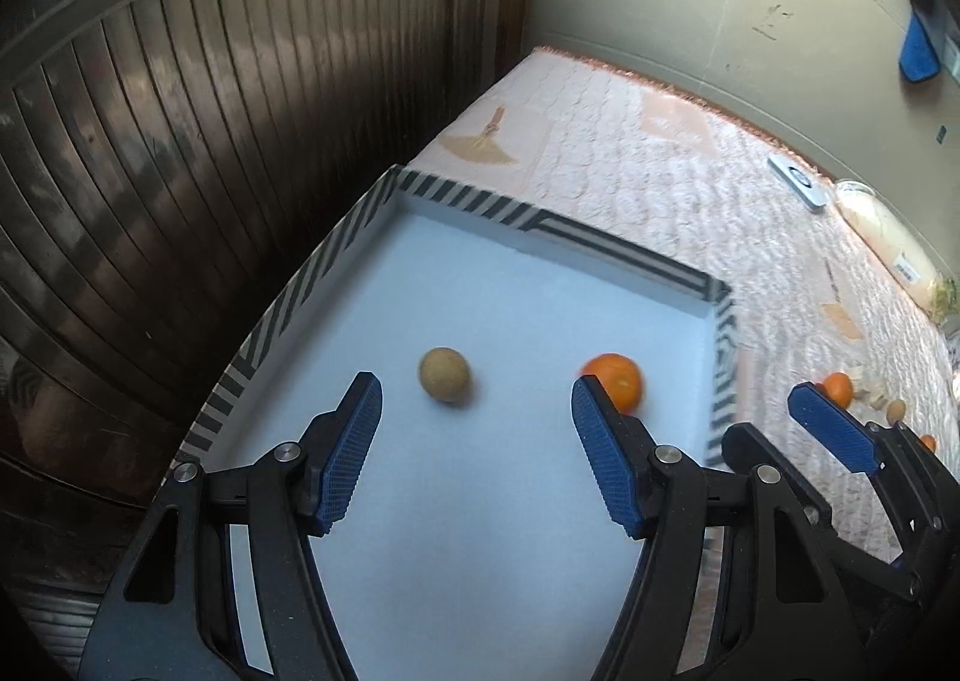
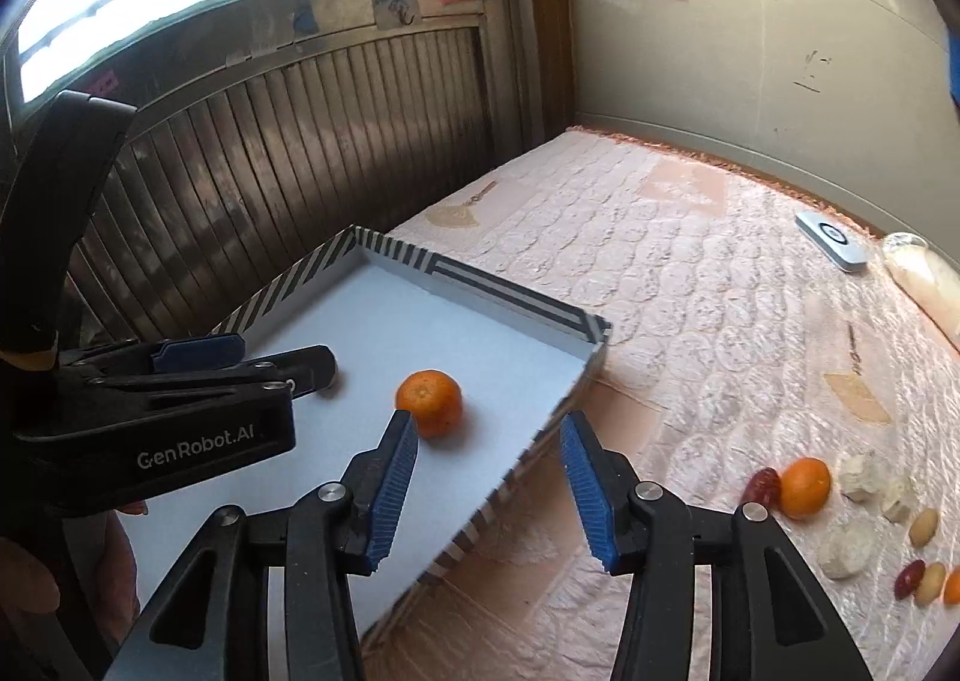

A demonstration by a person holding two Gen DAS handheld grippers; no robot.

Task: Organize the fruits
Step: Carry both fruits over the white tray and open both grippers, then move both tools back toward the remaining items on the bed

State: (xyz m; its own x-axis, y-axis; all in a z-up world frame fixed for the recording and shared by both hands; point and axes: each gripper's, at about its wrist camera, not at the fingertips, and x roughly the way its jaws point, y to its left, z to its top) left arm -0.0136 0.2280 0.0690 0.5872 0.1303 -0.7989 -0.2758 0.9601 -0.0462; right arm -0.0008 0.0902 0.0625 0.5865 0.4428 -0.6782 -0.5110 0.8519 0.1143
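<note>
Right wrist view showed the right gripper (image 2: 489, 438) parted and empty beside an orange (image 2: 429, 402) in the striped tray (image 2: 516, 300), the left gripper (image 1: 477, 402) likewise wide near a tan fruit (image 1: 444, 374); both fruits looked light, round, apt to roll, best pinched across the middle. More fruit (image 2: 805, 487) lay far right on the quilted pink mattress (image 2: 690, 285) by a slatted wall (image 2: 288, 141)

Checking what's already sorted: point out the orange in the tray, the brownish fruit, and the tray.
orange (image 2: 429, 402), right wrist view, middle of its peel.
brownish fruit (image 1: 444, 374), left wrist view, its centre.
tray (image 1: 624, 251), left wrist view, striped far rim.
</note>
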